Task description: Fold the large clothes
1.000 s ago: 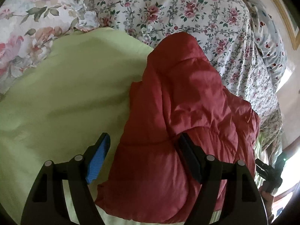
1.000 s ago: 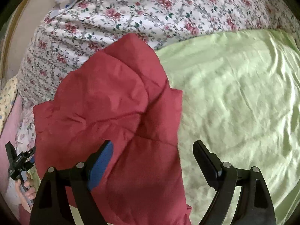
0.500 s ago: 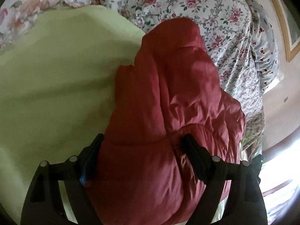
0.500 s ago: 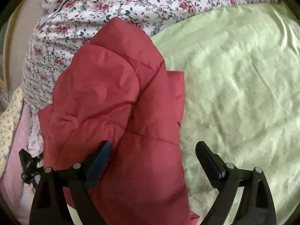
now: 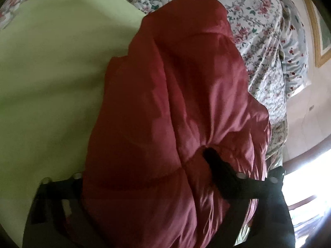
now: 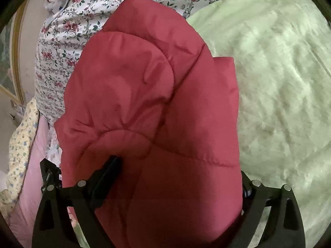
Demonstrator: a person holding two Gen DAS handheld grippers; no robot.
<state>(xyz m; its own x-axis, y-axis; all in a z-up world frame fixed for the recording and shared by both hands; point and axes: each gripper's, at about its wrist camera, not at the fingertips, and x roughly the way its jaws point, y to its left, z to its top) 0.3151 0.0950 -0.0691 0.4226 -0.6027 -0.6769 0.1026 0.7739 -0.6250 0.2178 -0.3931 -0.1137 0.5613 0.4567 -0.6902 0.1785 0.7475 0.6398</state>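
A red puffer jacket lies bunched on a light green sheet; it also shows in the right wrist view. My left gripper is open with its jaws straddling the jacket's near edge; the left finger is hidden under the fabric and the right finger presses into it. My right gripper is open and straddles the near edge too; its left finger lies on the jacket and the right finger is mostly covered.
The green sheet lies over a floral bedspread, also seen in the right wrist view. A framed picture hangs on the wall. A pink and a yellow patterned cloth lie at the bed's edge.
Both grippers have moved forward and down onto the jacket. The fabric now fills the gap between the jaws and covers the blue pads that showed before.
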